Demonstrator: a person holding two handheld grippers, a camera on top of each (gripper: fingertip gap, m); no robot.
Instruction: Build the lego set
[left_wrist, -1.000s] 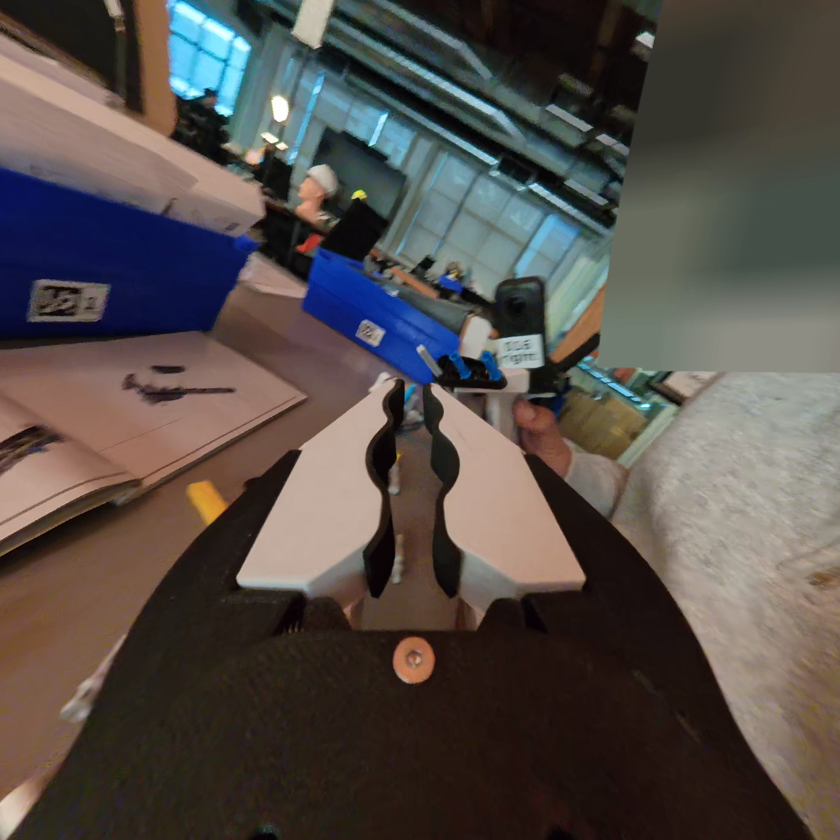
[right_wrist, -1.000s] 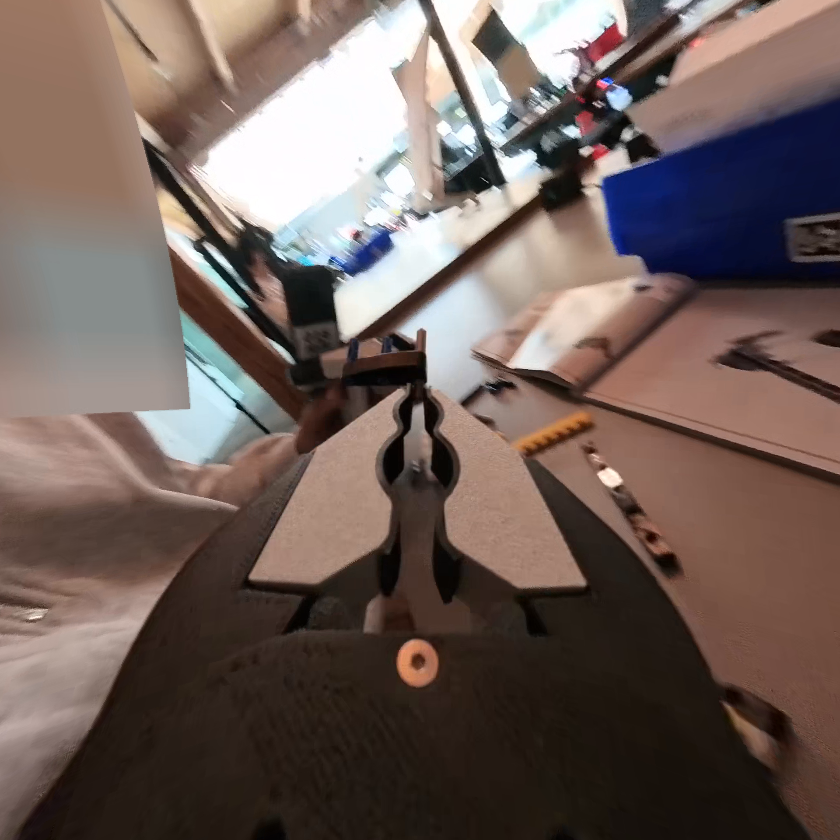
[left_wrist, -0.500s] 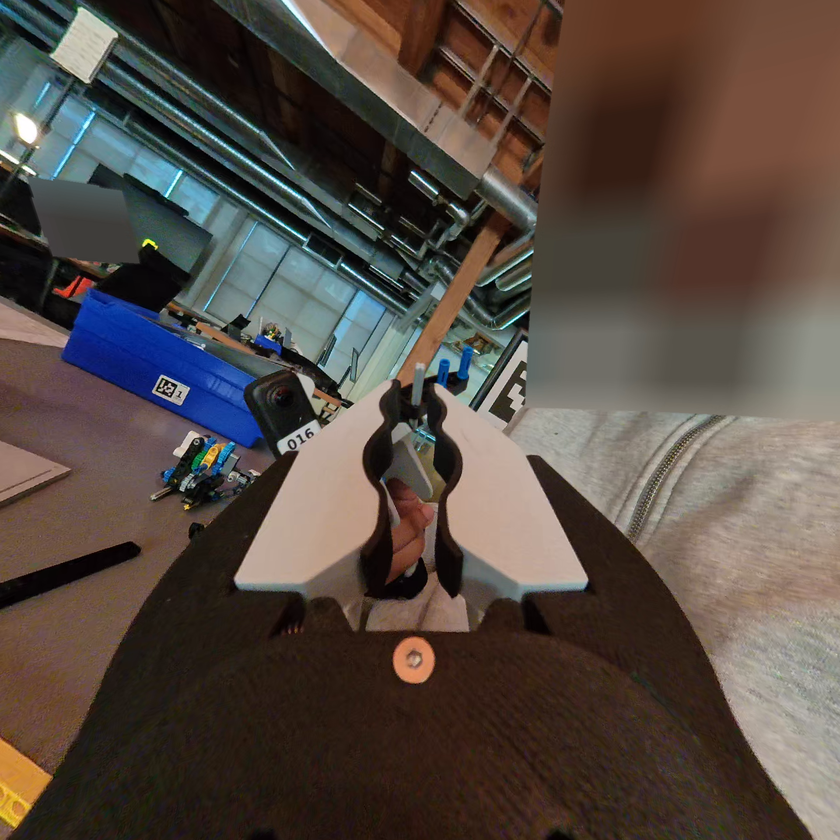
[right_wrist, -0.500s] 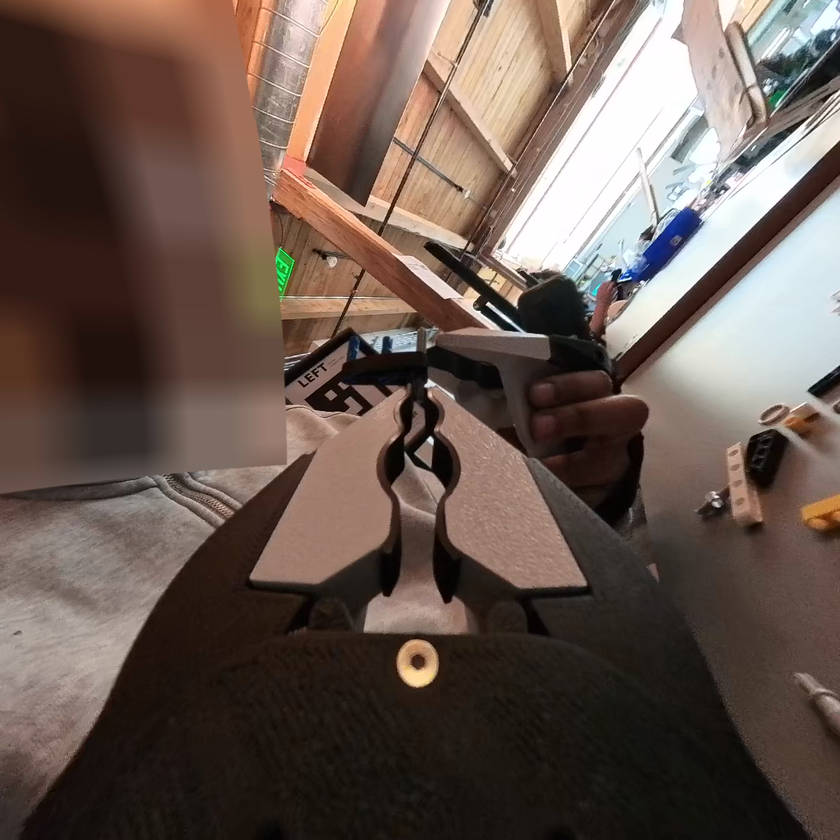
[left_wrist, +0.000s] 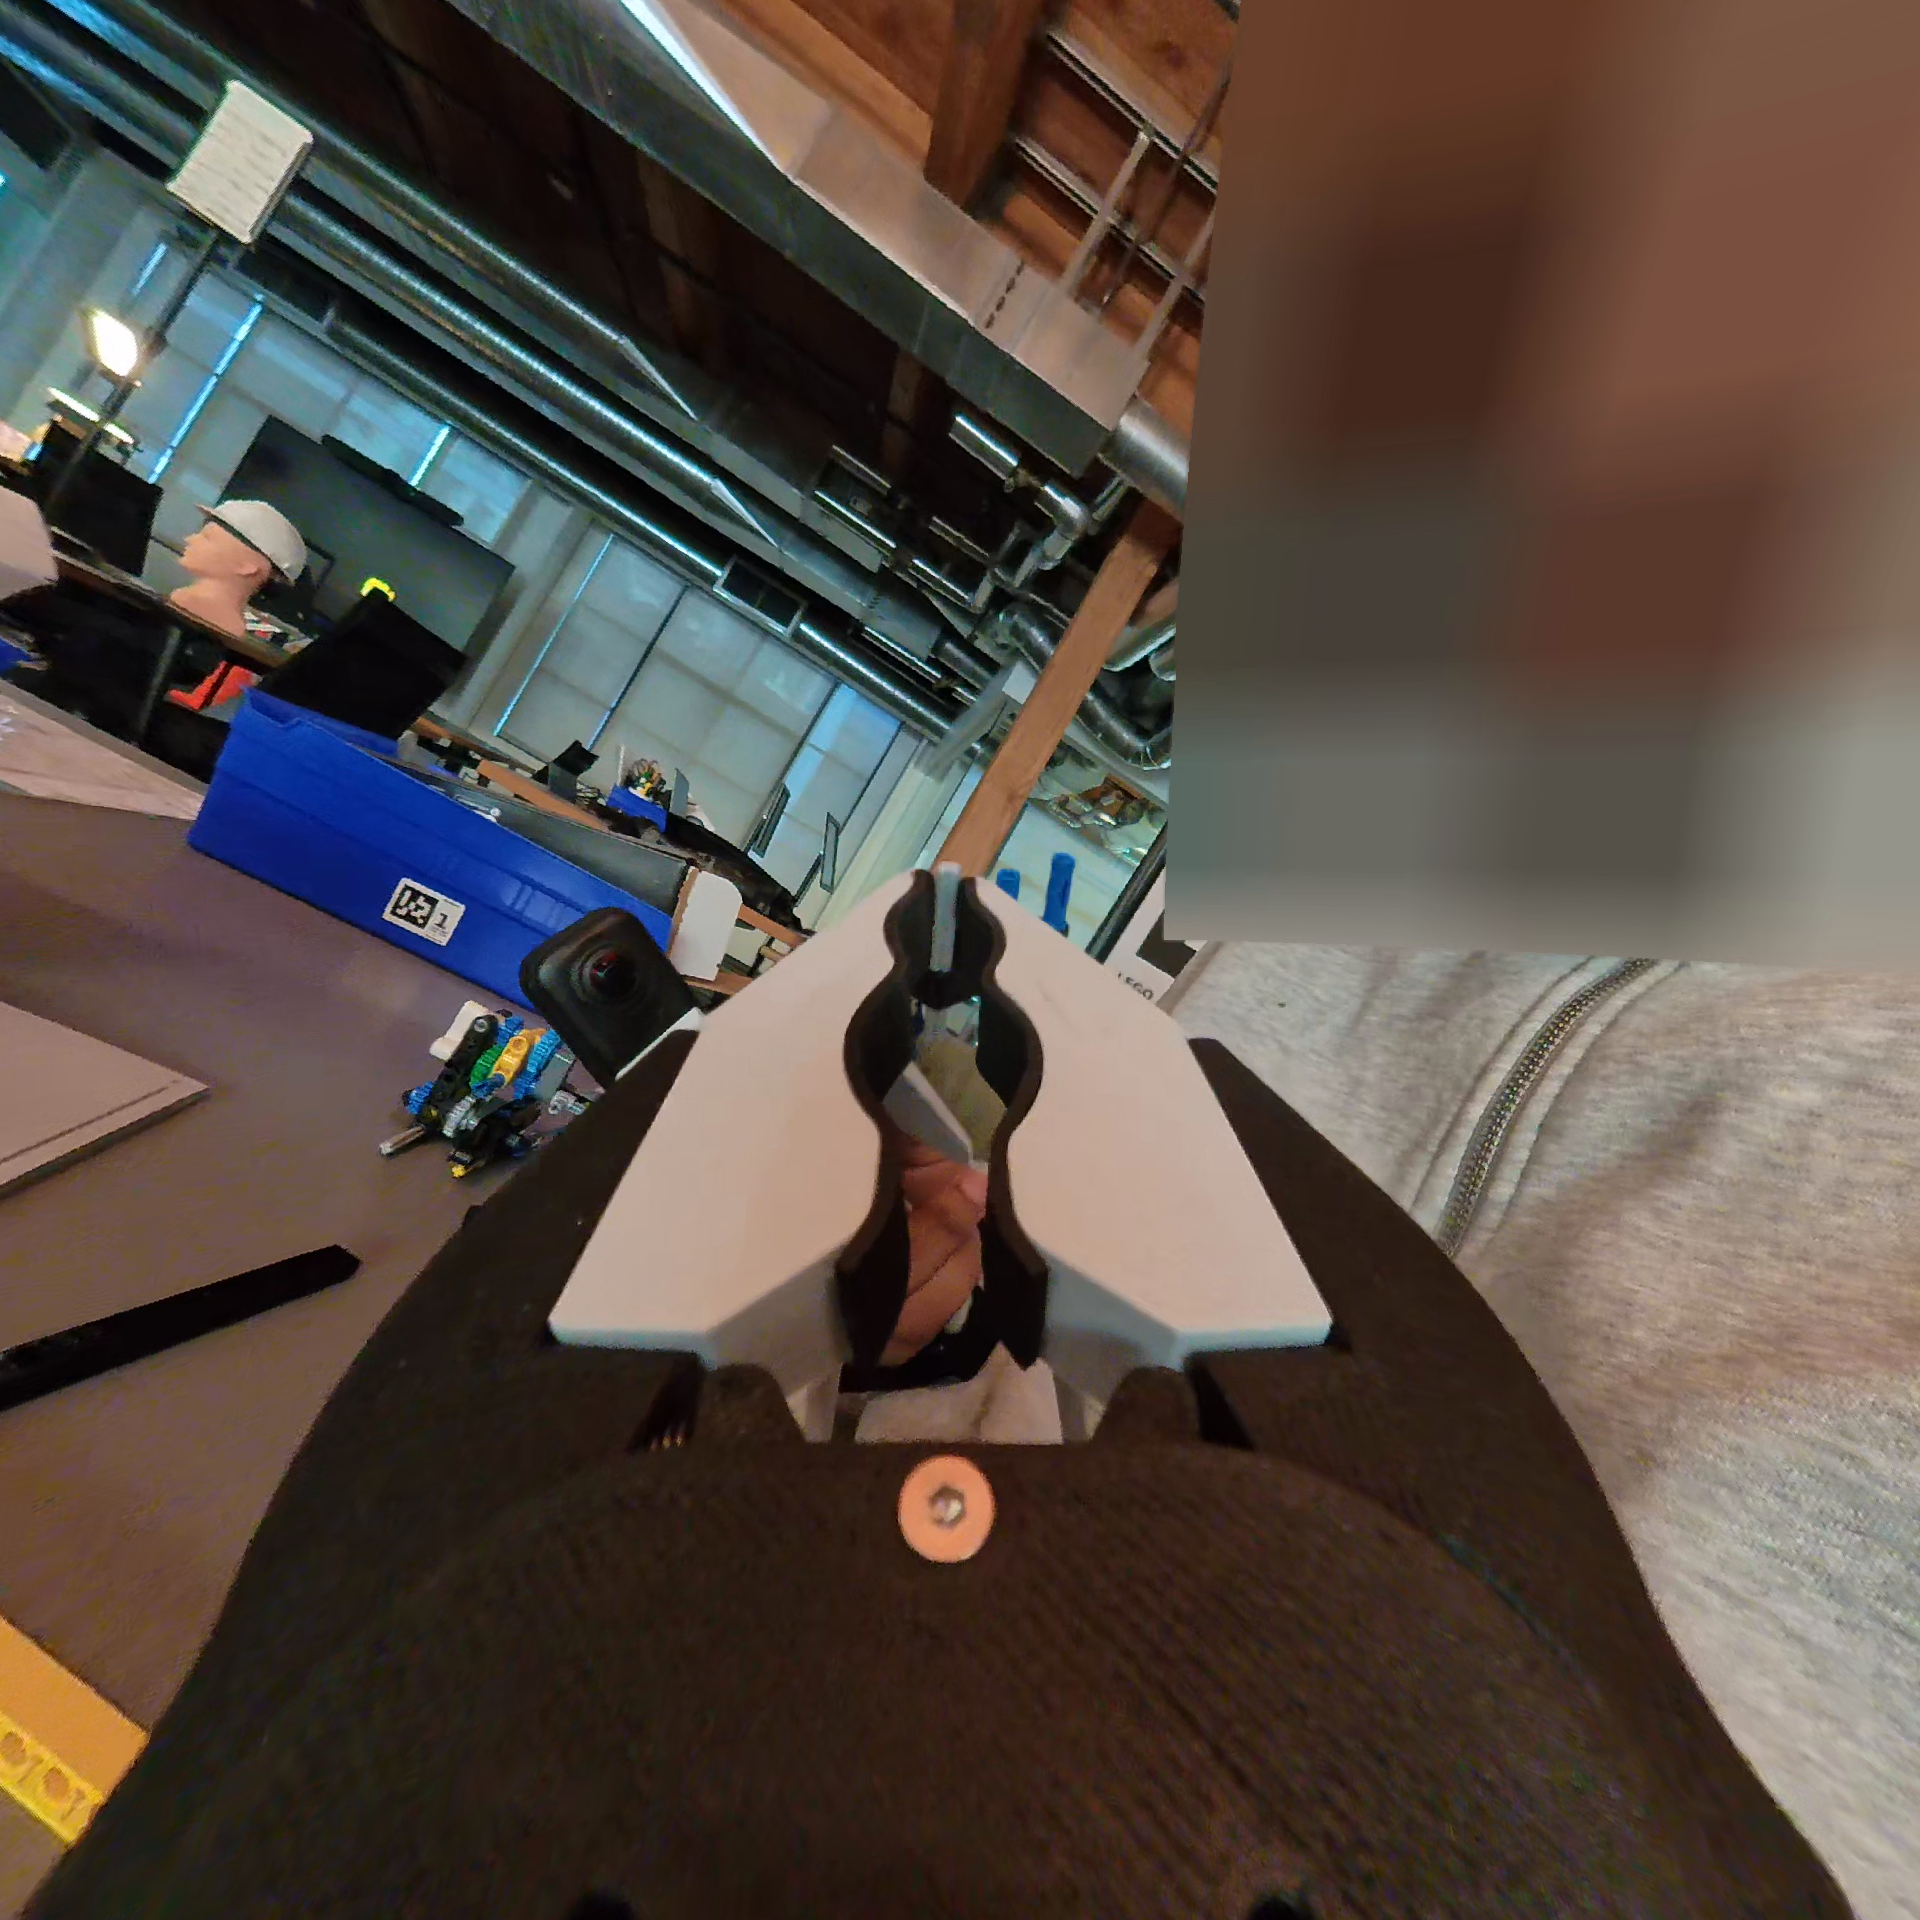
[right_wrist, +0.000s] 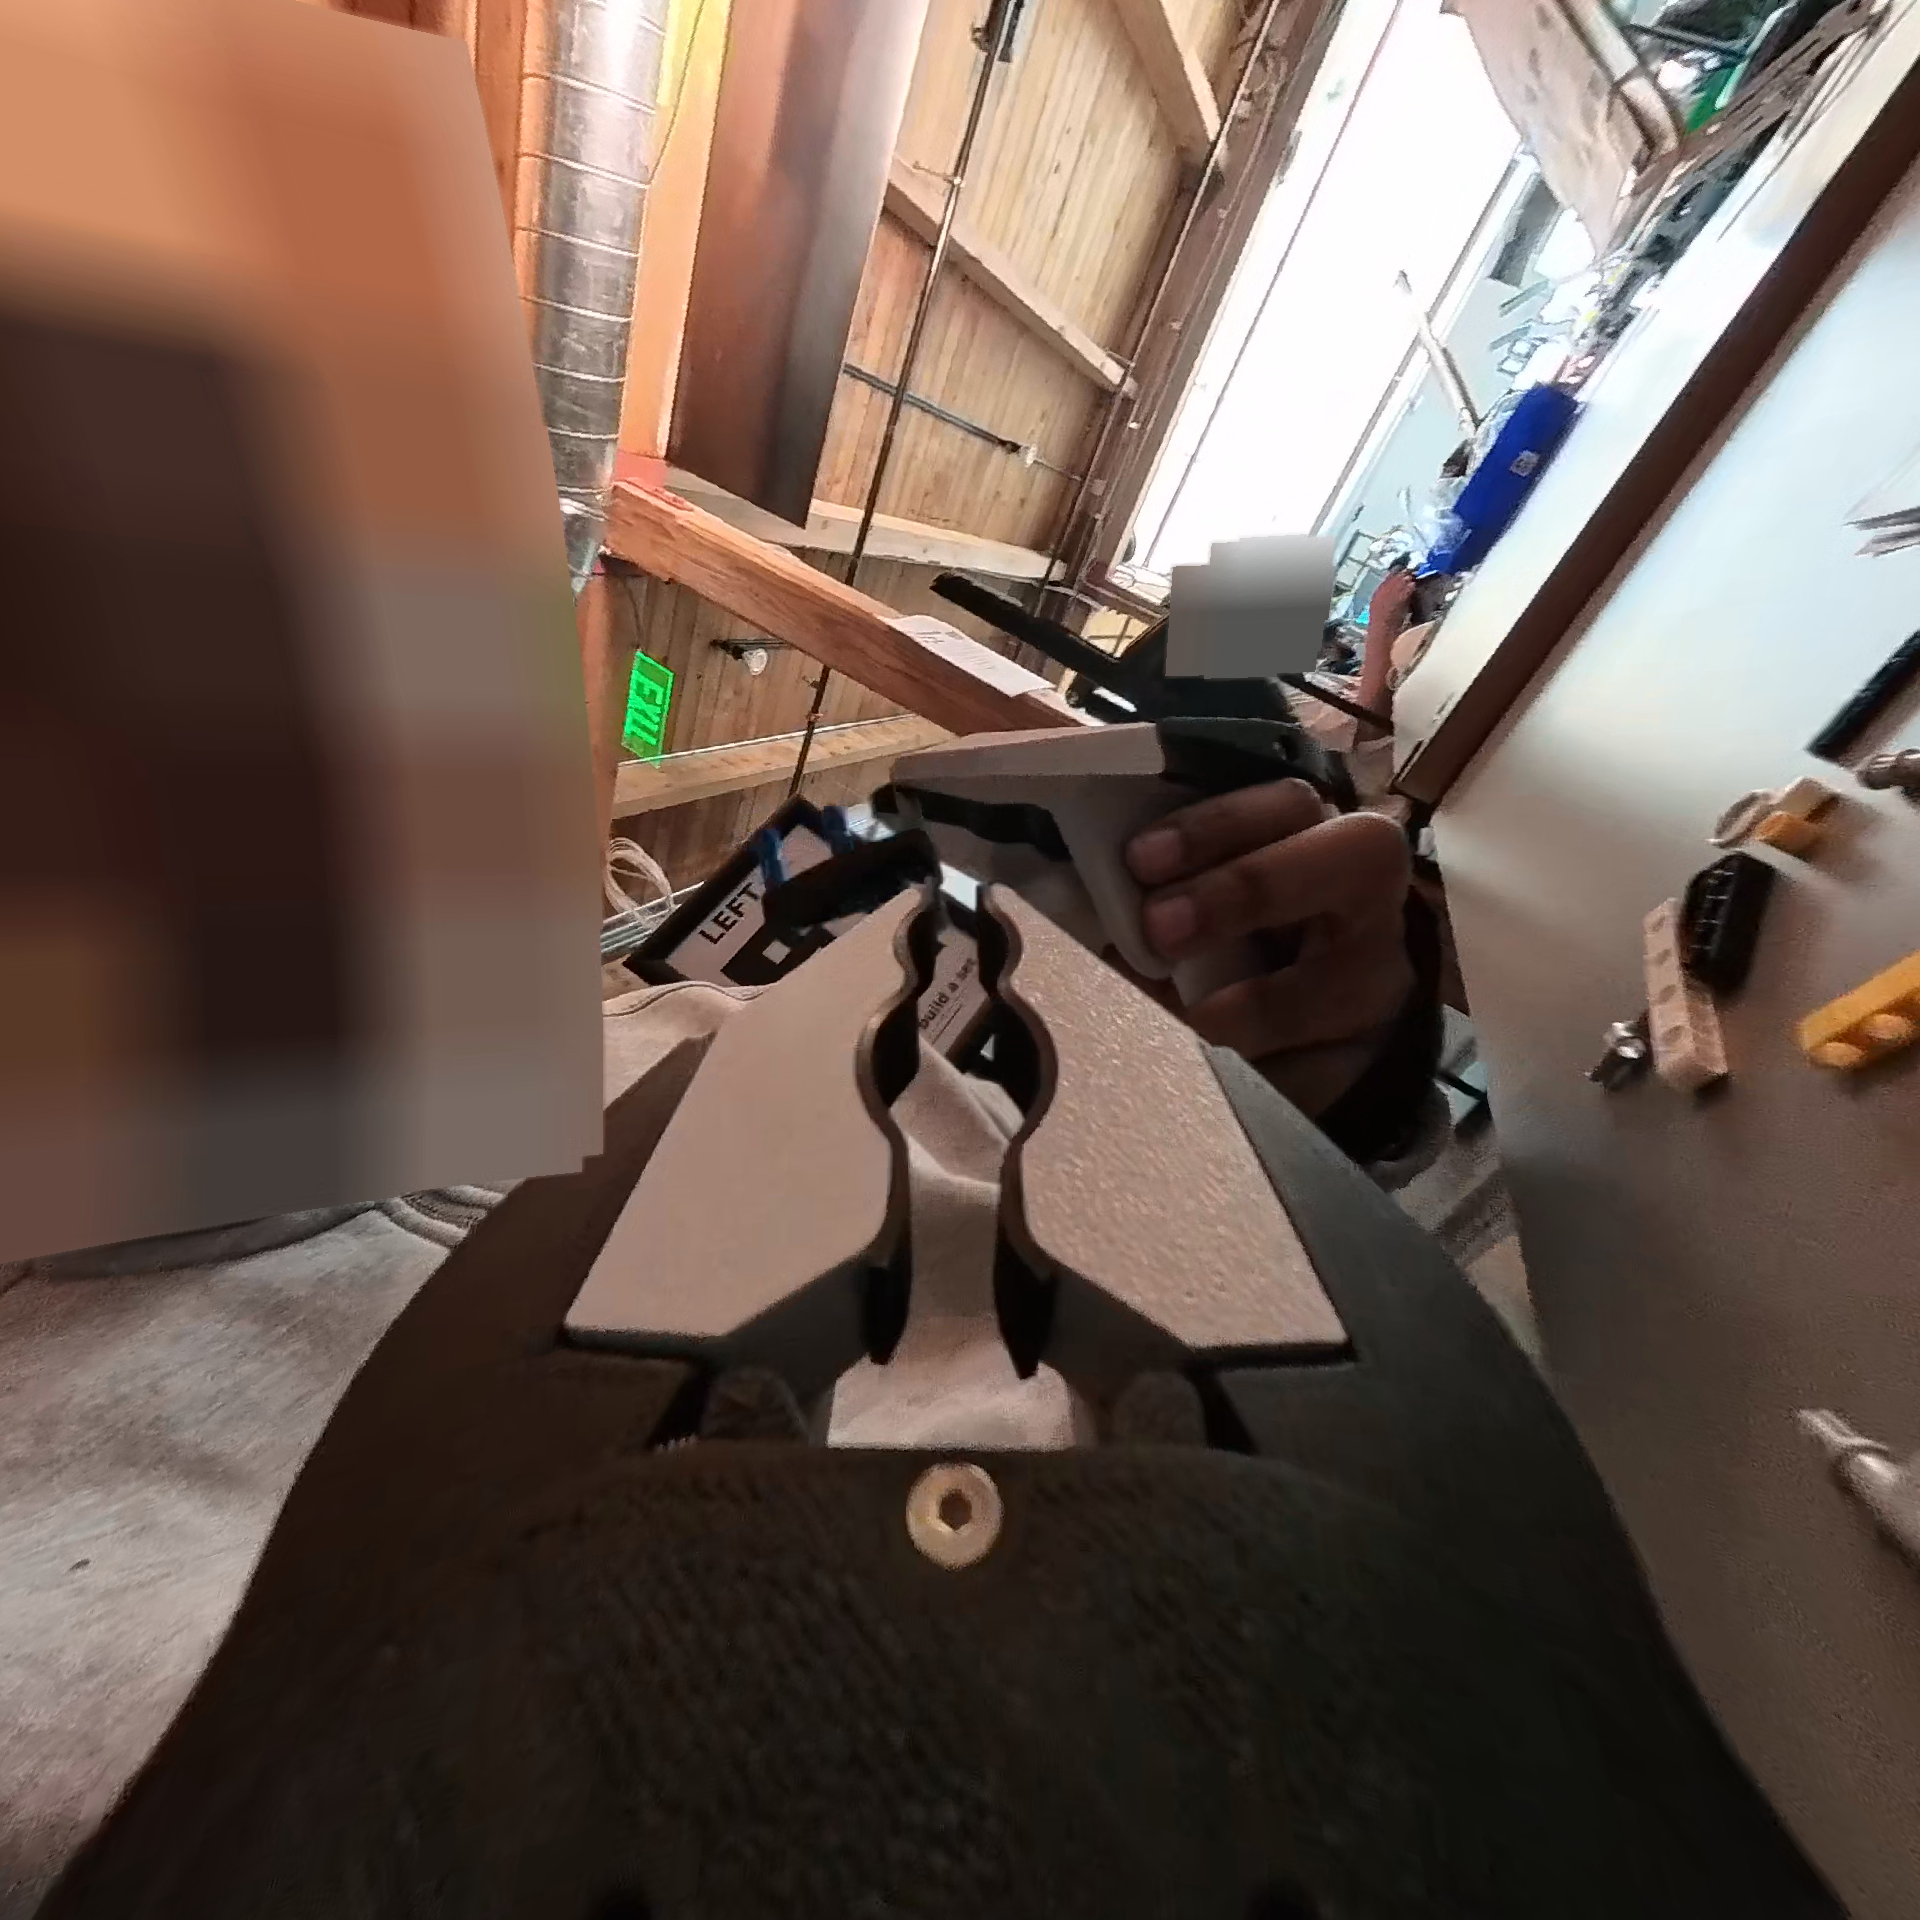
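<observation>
Left gripper (left_wrist: 943, 920) clenched on a thin grey axle (left_wrist: 943, 925) at its tips, held up in the air near the person's chest; right gripper (right_wrist: 951, 904) released, jaws apart, nothing between them. A black piece with blue pins (right_wrist: 831, 862) sits at the left gripper's tip in the right view, other loose bricks (right_wrist: 1683, 997) lie on the table (right_wrist: 1714, 623). Risk, my guess: grip on the axle is only at the very tips, so any sideways nudge from the right gripper could twist it out and drop it into the lap.

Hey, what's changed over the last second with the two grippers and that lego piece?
Both grippers swung up from the table. The left gripper closed on the grey axle of the black piece with blue pins. The right gripper, which held it, opened and let go. The blue bin and small lego build stayed put.
</observation>
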